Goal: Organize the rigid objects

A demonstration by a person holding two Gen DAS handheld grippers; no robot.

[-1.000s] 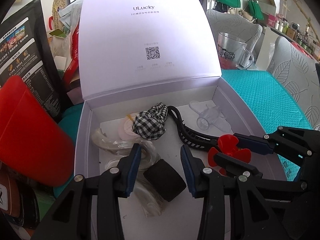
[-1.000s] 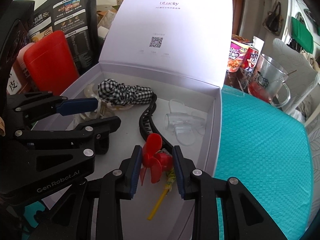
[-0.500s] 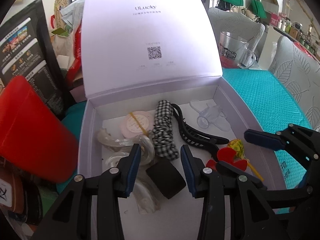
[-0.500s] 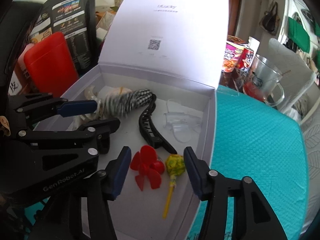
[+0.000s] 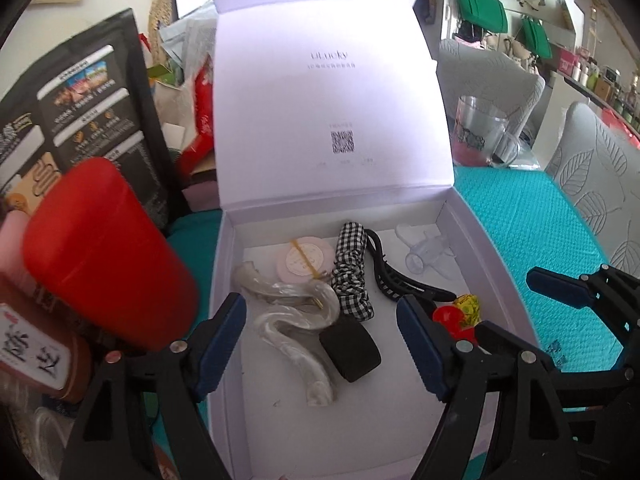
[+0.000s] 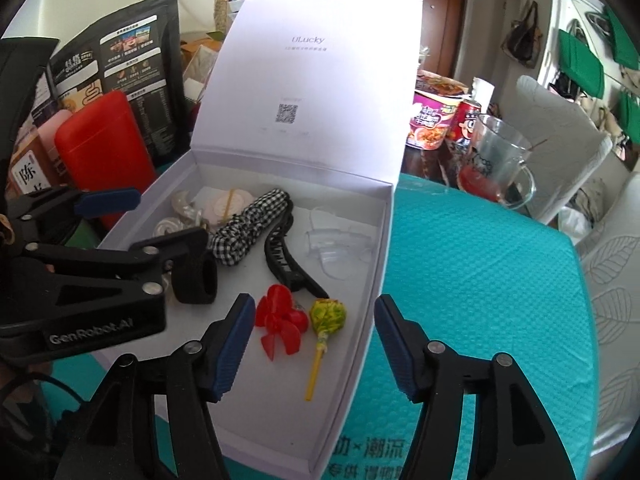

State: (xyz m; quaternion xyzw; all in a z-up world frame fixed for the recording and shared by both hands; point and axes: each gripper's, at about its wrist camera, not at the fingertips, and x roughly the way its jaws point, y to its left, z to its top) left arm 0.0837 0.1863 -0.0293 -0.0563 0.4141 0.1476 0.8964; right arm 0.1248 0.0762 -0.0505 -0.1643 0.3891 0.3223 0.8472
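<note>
An open white box (image 5: pixel 476 232) (image 6: pixel 380 248) holds a pearly S-shaped clip (image 5: pixel 296 320), a pink round pad (image 5: pixel 306 258), a checked scrunchie (image 5: pixel 352 272) (image 6: pixel 248 228), a black claw clip (image 5: pixel 396 276) (image 6: pixel 284 256) and a clear plastic piece (image 5: pixel 424 252) (image 6: pixel 332 244). My left gripper (image 5: pixel 320 320) (image 6: pixel 156 220) hangs above a black band (image 5: pixel 350 346) (image 6: pixel 196 276), jaws opening, pads clear of it. My right gripper (image 6: pixel 315 308) (image 5: pixel 508 304) is opening above a red propeller (image 6: pixel 280 320) (image 5: pixel 448 316) and a lollipop (image 6: pixel 328 312) (image 5: pixel 468 306), touching neither.
A red container (image 5: pixel 100 256) (image 6: pixel 104 160) and a black printed bag (image 5: pixel 80 112) crowd the box's left side. A glass mug (image 6: pixel 496 164) (image 5: pixel 480 136), a noodle cup (image 6: pixel 430 120) and a red can stand behind on the right. Teal cloth (image 6: pixel 480 280) covers the table.
Both grippers have lifted and spread their jaws. The left let go of the black band, the right let go of the red propeller, which now lies beside the lollipop.
</note>
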